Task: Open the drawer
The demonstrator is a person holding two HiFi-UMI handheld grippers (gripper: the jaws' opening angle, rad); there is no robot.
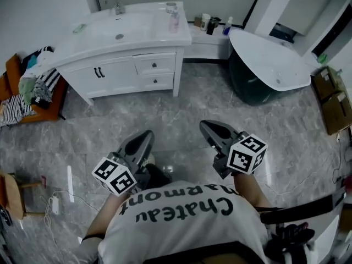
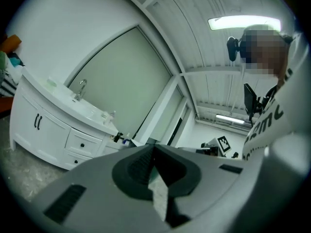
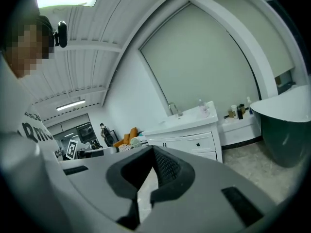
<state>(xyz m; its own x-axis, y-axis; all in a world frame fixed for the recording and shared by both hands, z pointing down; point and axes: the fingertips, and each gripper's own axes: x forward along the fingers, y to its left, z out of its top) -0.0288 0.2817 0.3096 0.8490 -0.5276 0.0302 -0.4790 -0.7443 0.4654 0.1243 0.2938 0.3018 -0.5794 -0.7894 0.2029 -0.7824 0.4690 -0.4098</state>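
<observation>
Starting at the left tongs [image 2: 154, 148], the jaws are pressed together with nothing between them. The right tongs [image 3: 153, 150] are also closed and empty. Both hang over the floor [image 1: 187, 109] and touch nothing. The upper drawer [image 1: 155, 65] and lower drawer [image 1: 157, 81] sit at the right end of the white cabinet [image 1: 110, 77], well apart, straight ahead. Each front runs wide and level, with a dark knob [image 3: 197, 144] in its middle. I judge the left tongs slightly more in line.
</observation>
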